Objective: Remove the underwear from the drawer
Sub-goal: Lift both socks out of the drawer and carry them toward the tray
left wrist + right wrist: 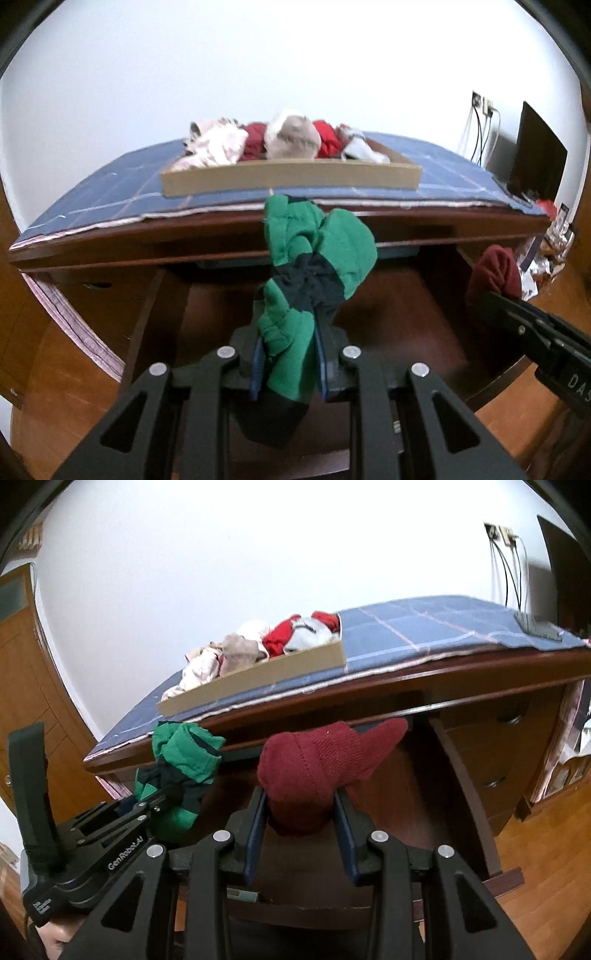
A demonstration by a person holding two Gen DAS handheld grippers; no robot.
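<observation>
My left gripper (288,354) is shut on green and navy underwear (314,258), held above the open wooden drawer (406,295). It also shows in the right wrist view (162,794) at the left with the green underwear (184,749). My right gripper (301,812) is shut on dark red underwear (321,764), held above the drawer (461,775) in front of the desk edge. The right gripper (487,295) with the dark red underwear (495,273) shows at the right of the left wrist view.
A cardboard tray (291,179) with several pieces of clothing (291,142) sits on the desk's blue checked cloth (110,195). A dark monitor (535,155) and wall cables stand at the right. More drawers (495,760) are on the right side of the desk.
</observation>
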